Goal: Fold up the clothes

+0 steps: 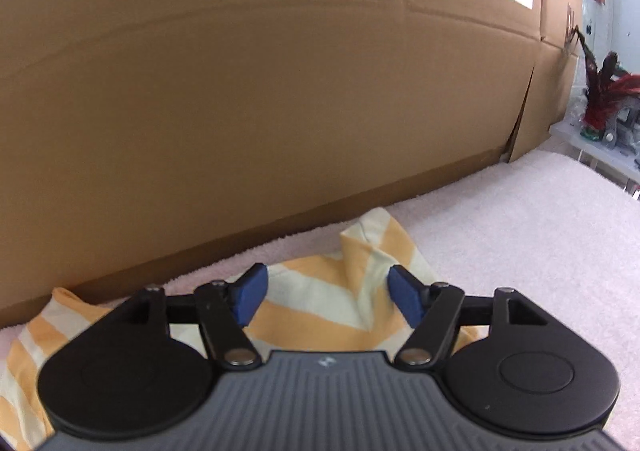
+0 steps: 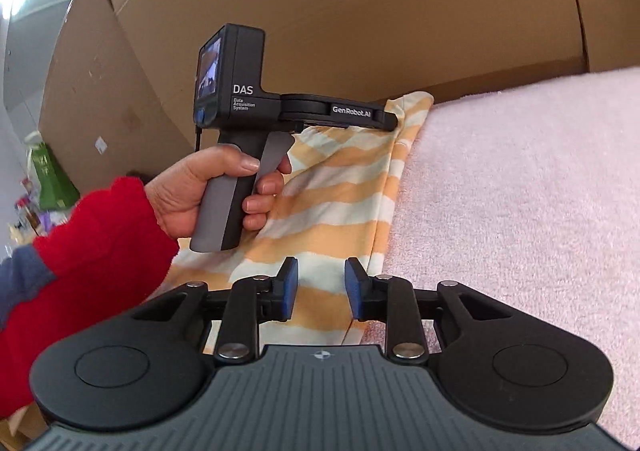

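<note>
Garment, orange-and-cream striped, flat on pink towel-covered desk, far end against cardboard wall at 12 o'clock. Long right edge folded, running straight from 12 to 6 in right wrist view. Left hand, red sleeve, at 9 o'clock in that view, gripping pistol handle of left tongs unit; unit body reaching toward far end of garment, tips hidden from there. Left wrist view: left tongs wide open, blue pads well apart, nothing between them; rumpled fabric ridge beyond gap at 12 to 1 o'clock, cloth spreading to 8 o'clock. Right tongs partly open, narrower gap, holding nothing, hovering over near end of garment just inside folded edge. Bare towel from 1 to 5 o'clock.
</note>
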Available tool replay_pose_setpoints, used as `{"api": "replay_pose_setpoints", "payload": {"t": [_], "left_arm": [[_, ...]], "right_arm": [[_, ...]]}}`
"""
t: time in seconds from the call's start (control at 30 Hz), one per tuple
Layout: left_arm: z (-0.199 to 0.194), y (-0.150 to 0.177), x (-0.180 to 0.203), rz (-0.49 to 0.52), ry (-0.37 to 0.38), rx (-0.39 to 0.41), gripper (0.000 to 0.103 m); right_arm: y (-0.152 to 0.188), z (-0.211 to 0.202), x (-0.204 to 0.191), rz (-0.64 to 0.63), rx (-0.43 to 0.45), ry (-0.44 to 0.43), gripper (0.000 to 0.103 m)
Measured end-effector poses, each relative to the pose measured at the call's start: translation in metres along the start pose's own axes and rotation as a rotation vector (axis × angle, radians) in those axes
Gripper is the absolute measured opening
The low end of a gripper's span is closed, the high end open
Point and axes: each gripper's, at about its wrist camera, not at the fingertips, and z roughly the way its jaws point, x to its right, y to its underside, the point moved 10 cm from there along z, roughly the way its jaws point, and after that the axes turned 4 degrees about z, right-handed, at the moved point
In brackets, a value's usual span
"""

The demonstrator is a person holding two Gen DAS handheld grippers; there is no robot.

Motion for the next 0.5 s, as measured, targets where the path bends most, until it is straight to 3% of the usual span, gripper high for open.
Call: {"api": "replay_pose_setpoints", "payload": {"t": [0.07, 0.2, 0.27, 0.5], "left_arm": [[-0.006, -0.003, -0.003, -0.003, 0.012, 0.018, 0.068], [0.003, 0.004, -0.012, 0.002, -0.032, -0.023, 0.068], [0.014, 0.009, -0.014, 0.024, -0.092, -0.04, 0.077], [0.022, 0.0, -0.013, 0.052, -0.167, -0.019, 0.089]], "right_arm": [[0.002, -0.003, -0.003, -0.021, 0.004, 0.01, 0.027], [0.004, -0.006, -0.01, -0.073, 0.005, 0.021, 0.028], [0.004, -0.006, -0.011, -0.077, 0.003, 0.021, 0.028], [0.005, -0.011, -0.011, -0.066, 0.003, 0.022, 0.028]]}}
